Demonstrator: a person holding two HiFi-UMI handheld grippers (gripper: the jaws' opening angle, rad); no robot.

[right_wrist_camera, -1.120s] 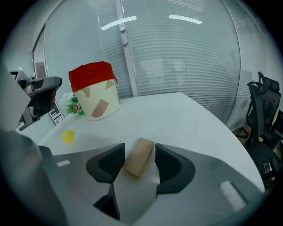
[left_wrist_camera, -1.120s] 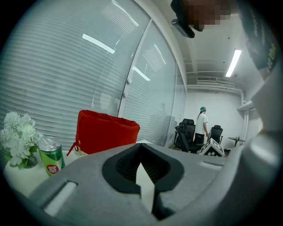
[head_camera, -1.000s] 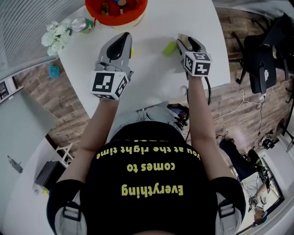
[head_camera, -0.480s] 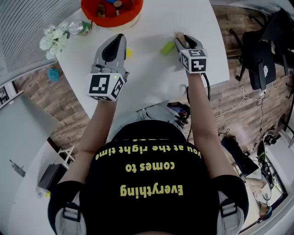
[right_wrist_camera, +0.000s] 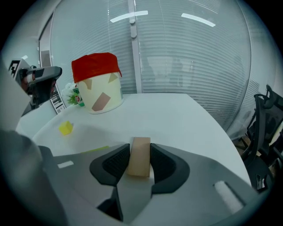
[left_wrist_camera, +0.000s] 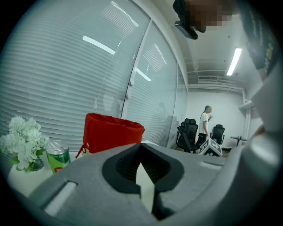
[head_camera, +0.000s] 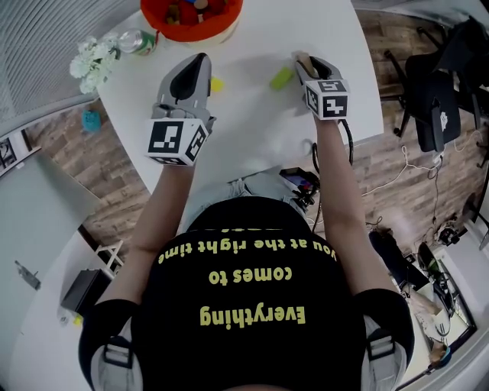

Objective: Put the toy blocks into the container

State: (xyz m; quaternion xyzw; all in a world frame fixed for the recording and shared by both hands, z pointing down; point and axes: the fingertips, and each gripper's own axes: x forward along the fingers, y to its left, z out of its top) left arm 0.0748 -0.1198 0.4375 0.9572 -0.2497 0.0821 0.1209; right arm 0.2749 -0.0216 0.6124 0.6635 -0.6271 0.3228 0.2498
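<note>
A red-rimmed cream container point(head_camera: 191, 15) stands at the table's far edge; in the right gripper view the container point(right_wrist_camera: 97, 84) is far left. My right gripper point(head_camera: 306, 65) points down at the table and its jaws have just been closing. They are shut on a tan block point(right_wrist_camera: 140, 156), which both pads touch. A green block point(head_camera: 281, 77) lies just left of it. My left gripper point(head_camera: 200, 61) is shut with nothing in it, and a small yellow block point(head_camera: 218, 84) lies beside its tip, also seen as the yellow block point(right_wrist_camera: 66, 128).
The white table point(head_camera: 252, 130) ends close on the right and near sides. A green can point(head_camera: 137, 42) and white flowers point(head_camera: 93, 57) stand left of the container. A black office chair point(head_camera: 435, 92) is on the floor at the right.
The right jaws have narrowed onto the tan block. Both grippers stay where they were.
</note>
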